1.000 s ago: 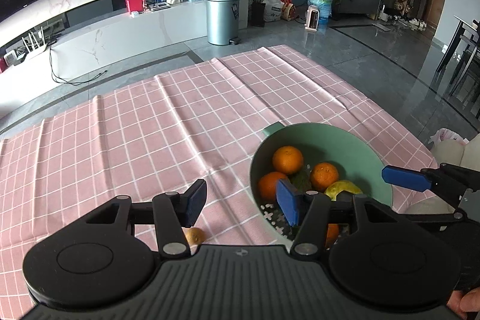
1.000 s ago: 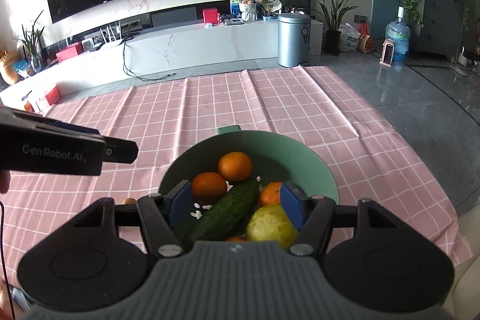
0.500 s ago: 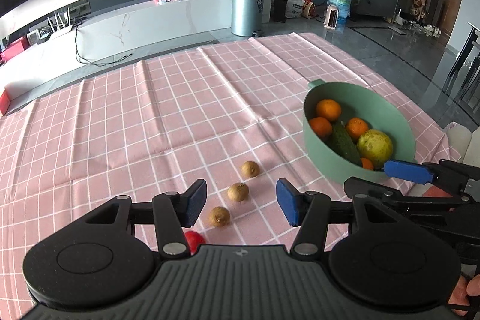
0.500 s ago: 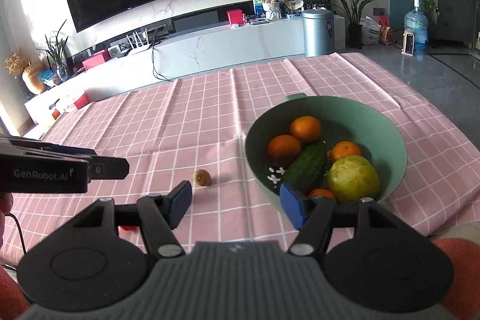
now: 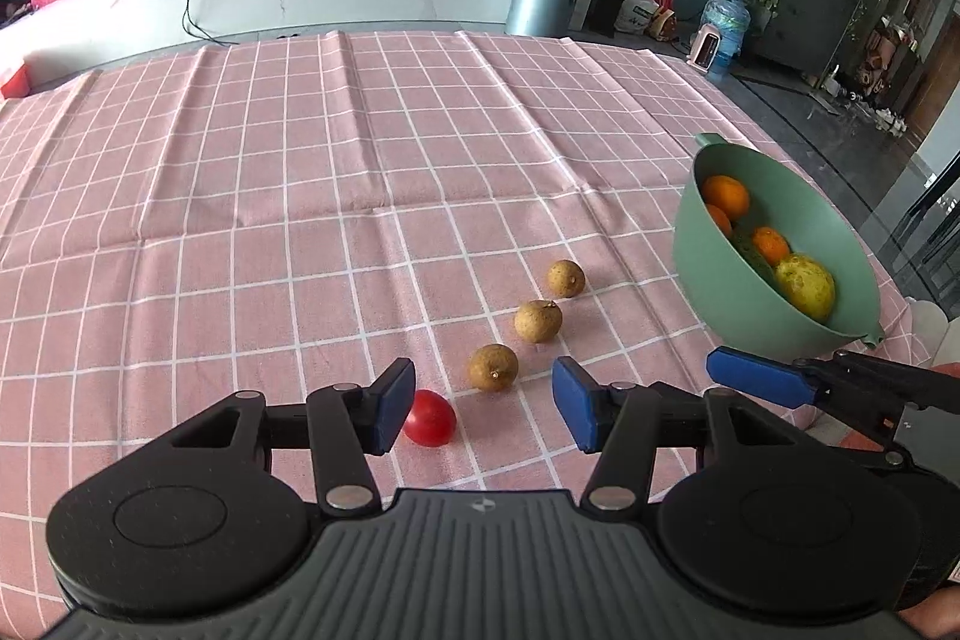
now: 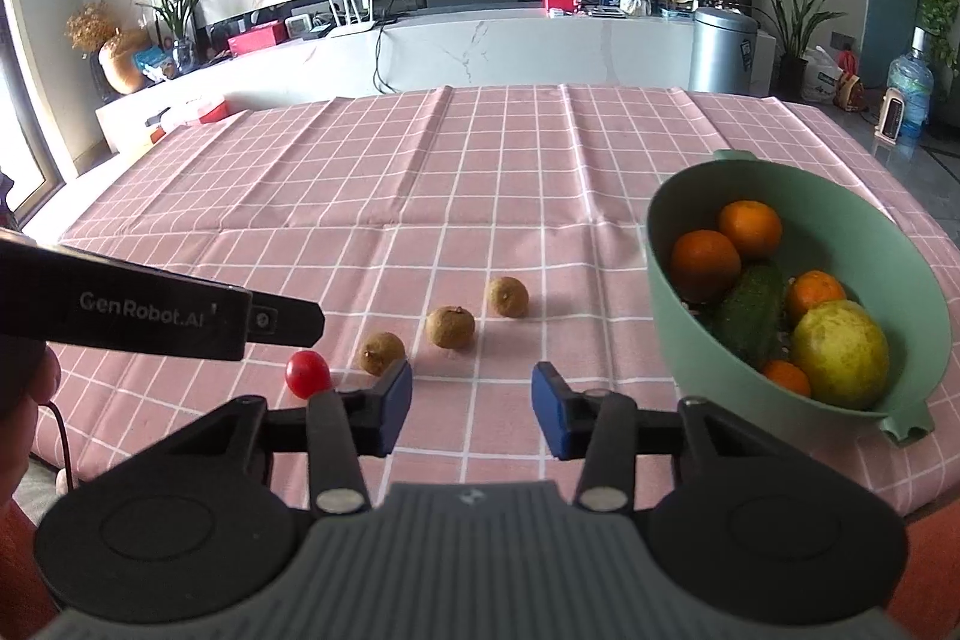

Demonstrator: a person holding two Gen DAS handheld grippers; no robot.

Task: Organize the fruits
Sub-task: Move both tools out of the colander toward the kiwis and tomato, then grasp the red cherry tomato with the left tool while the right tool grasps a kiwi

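Fruits are split between two spots right now: some sit loose on the pink checked tablecloth (image 5: 300,172), the rest are piled in the mint green plastic bowl (image 6: 672,340) over on the right side of the table; loose ones first, so there's a small round red cherry tomato (image 5: 428,418) nearest the front edge, then three little brown rough-skinned round fruits strung out in a diagonal line heading back and right toward the bowl, call them the near brown fruit (image 5: 492,367), the middle brown fruit (image 5: 538,321) and the far brown fruit (image 5: 566,278); none of them touch each other, though the tomato sits just beside the near one.

Inside the bowl there's a dark green bumpy cucumber (image 6: 750,313) lying across the middle, a big yellow-green round citrus (image 6: 840,353) at the front right, and orange mandarins (image 6: 705,265) around them, two at the back, one on the right, one small one poking out at the front; the bowl looks tilted in both views but with the fisheye I can't really tell.

Left gripper (image 5: 483,413) has its blue pads spread wide with nothing between them, hovering low over the cloth with the tomato just inside its left pad and the near brown fruit sitting ahead in the gap; right gripper (image 6: 472,409) is also wide apart and holding nothing, pointed at bare cloth between the brown fruits and the bowl; each gripper shows up in the other's view from the side.
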